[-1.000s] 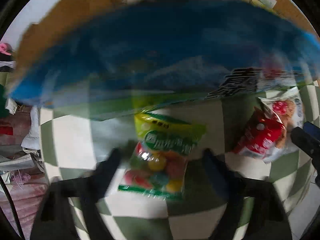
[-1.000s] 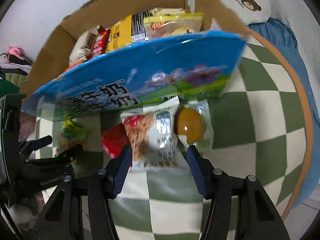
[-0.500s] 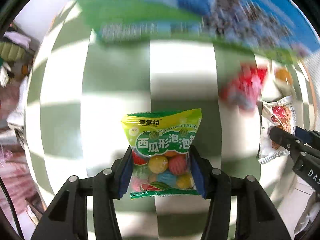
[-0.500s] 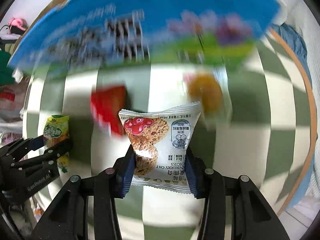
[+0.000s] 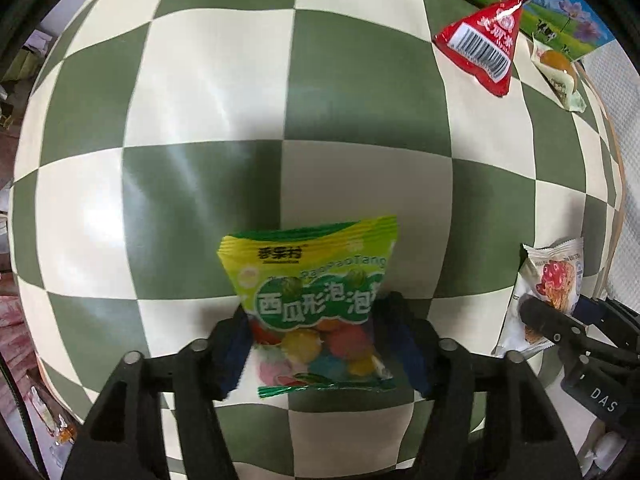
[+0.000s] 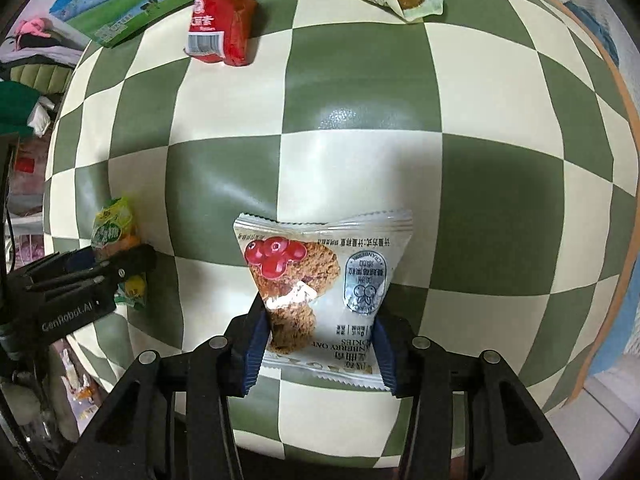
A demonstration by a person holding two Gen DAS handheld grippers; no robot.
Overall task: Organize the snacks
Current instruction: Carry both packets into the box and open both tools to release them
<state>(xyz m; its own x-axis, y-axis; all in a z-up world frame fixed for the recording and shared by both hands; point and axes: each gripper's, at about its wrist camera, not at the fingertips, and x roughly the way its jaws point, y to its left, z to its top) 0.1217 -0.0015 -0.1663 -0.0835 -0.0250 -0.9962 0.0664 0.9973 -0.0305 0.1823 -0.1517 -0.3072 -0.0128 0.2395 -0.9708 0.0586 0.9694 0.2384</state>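
the left gripper (image 5: 316, 344) points down over the checked cloth (image 5: 200, 120), jaws opening with the candy bag (image 5: 316, 300) between them. the right gripper (image 6: 318, 340) has the cookie pack (image 6: 320, 280) between its jaws, which are opening too.

The blue-and-green box (image 6: 120, 12) at the table's far edge is cut off by the frame top in both views, so its lettering cannot be read whole. The left fingers (image 5: 232, 344) are motion-blurred and cover the gum bag's (image 5: 308, 276) lower sides. Clutter (image 6: 28, 80) beyond the table's left edge is too small to identify.
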